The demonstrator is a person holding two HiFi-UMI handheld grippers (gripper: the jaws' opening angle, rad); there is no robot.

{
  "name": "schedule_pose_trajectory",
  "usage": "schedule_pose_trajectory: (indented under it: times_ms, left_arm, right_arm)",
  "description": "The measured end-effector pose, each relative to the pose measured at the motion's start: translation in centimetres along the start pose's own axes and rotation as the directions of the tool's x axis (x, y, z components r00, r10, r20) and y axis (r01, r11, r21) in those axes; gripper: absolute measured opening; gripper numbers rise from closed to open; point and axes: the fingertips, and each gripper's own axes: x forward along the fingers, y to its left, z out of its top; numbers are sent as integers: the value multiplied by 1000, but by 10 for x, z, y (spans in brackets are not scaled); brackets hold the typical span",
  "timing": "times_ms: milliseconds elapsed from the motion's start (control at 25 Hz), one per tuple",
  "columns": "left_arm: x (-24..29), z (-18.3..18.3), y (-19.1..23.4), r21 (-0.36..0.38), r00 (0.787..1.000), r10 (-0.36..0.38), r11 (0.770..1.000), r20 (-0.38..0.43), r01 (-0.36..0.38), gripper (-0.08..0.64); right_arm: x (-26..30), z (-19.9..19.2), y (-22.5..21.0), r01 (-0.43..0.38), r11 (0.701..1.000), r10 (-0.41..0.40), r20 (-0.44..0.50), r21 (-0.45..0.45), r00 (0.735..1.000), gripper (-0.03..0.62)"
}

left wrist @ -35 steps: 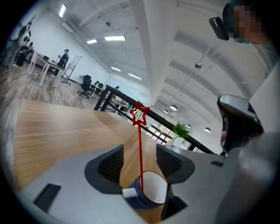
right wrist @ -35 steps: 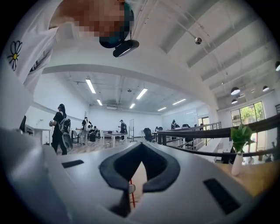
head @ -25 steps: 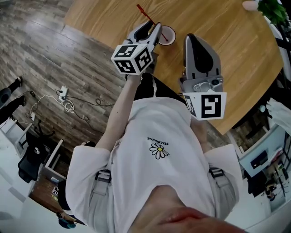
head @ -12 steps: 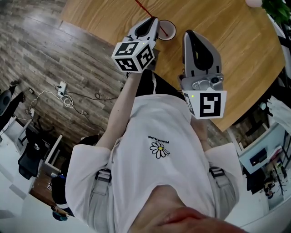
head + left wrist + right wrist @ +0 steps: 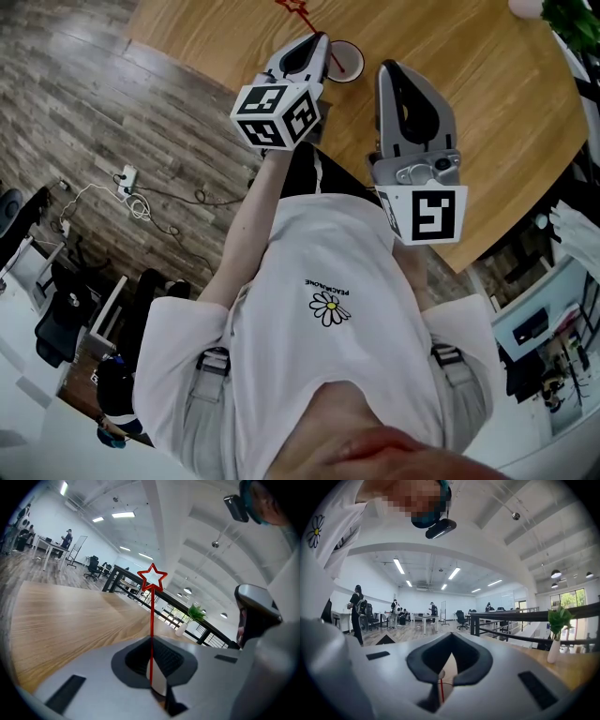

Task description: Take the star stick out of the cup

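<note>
R gripper (image 5: 392,73): mid-right of head view, jaws pressed together, empty.
L gripper (image 5: 322,45): top centre, jaws just closed, pinching star stick (image 5: 152,616) (thin red shaft).
Cup (image 5: 347,62): beside L tip, holds stick's lower end.
Bench (image 5: 487,103): wood.

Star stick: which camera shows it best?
The left gripper view: the star stick stands upright, star on top, in the left tool, whose jaws have just closed on it. The head view catches mainly its star at the top edge. The right gripper view shows just a red sliver.
</note>
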Motion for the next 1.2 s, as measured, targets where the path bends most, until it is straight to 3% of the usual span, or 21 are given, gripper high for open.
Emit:
schedule_pose_trajectory:
  times_ms: [160, 400, 680, 880, 960, 1080, 1200]
  left_arm:
    - [-4, 17, -13, 20, 999, -18, 1000, 38, 17, 20]
    - [-17, 68, -45, 129, 988, -59, 991, 144, 40, 20]
    - [-52, 137, -78, 318, 954, -69, 948, 293, -28, 20]
    - [-85, 167, -93, 453, 931, -15, 876, 366, -164, 20]
    - [-98, 181, -97, 493, 907, 11, 837, 421, -238, 20]
    - [-120, 190, -91, 517, 860, 81, 769, 503, -375, 20]
    - [-136, 185, -81, 568, 841, 156, 672, 518, -475, 18]
  right_arm:
    - [0, 2, 1, -2, 1000, 2, 9, -3, 1000, 6]
    - [3, 16, -2, 8, 1000, -9, 57, 10, 998, 6]
    - [10, 32, -4, -4, 1000, 0, 115, 28, 993, 6]
    - [13, 36, 0, -21, 999, 15, 138, 43, 990, 6]
    - [15, 37, 4, -30, 999, 23, 143, 43, 989, 6]
    - [18, 36, 11, -42, 998, 35, 143, 40, 989, 6]
    - [20, 35, 14, -47, 998, 41, 138, 37, 990, 6]
